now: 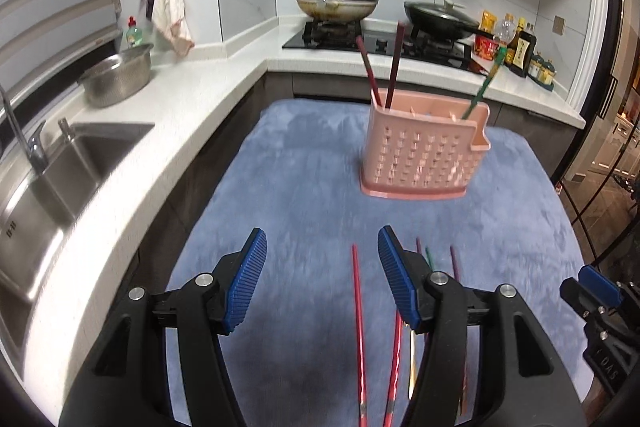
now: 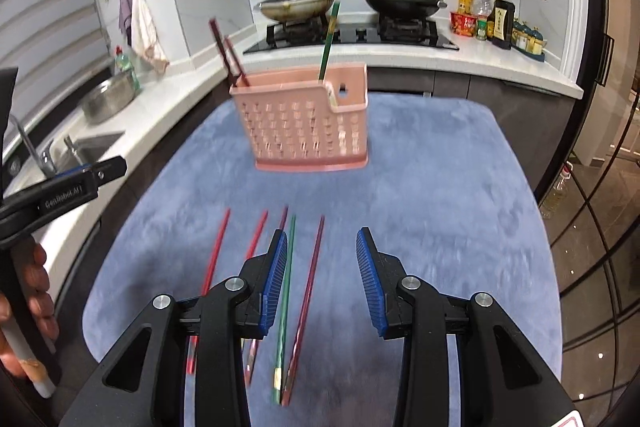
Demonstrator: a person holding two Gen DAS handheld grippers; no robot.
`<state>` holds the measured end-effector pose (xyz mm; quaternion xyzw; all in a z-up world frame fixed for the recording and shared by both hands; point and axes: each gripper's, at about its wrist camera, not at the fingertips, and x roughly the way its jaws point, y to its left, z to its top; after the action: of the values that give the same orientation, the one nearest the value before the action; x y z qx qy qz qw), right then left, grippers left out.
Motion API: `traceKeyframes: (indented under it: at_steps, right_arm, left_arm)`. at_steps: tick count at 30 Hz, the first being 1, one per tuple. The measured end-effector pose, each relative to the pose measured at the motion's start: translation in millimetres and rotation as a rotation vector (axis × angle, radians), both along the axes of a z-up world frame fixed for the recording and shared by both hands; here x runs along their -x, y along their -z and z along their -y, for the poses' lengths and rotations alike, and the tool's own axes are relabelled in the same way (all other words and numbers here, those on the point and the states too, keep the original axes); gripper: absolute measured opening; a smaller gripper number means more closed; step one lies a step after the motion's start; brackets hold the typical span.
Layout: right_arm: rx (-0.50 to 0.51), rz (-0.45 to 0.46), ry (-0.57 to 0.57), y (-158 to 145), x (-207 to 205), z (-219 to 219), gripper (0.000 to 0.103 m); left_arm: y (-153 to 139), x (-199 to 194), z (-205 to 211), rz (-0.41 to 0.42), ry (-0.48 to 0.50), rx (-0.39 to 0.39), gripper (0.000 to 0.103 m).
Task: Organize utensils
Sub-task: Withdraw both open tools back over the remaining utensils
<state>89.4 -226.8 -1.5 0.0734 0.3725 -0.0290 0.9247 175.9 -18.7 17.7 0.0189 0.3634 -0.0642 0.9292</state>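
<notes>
Desk (image 2: pixel 460 187): covered edge to edge by a blue plush cloth (image 1: pixel 304 187), rounded at the corners, set beside a white kitchen counter.

Directly on the cloth:
- One pink perforated utensil holder (image 2: pixel 308 131), upright, toward the far side of the desk. Two dark red chopsticks (image 2: pixel 230 57) lean out of its left end; one green chopstick (image 2: pixel 329 43) stands in its right part.
- Loose chopsticks lying flat on the near half, roughly parallel, pointing toward the holder: two red chopsticks (image 2: pixel 216 255) at left, a purple chopstick (image 2: pixel 283 219), a green loose chopstick (image 2: pixel 286 291), and a dark pink chopstick (image 2: pixel 308 287) at right. The near ends of the last two lie close together, almost touching.
</notes>
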Motion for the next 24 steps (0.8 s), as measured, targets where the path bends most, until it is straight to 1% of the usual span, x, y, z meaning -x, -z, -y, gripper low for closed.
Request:
traceKeyframes:
  at_steps: [4,13,24]
  right_arm:
    - [0.004,-0.038,0.01,24,15,-7,0.035]
    - [-0.049,-0.135,0.033,76,38,-13,0.035]
    - [-0.069,-0.198,0.064,107,54,-12,0.035]
  left_arm:
    - [19,15,-3,-0.032,0.0,0.0,0.055]
    - [66,42,-8,-0.106,0.003,0.006,0.055]
    - [117,66,-7,-0.224,0.021,0.023,0.055]
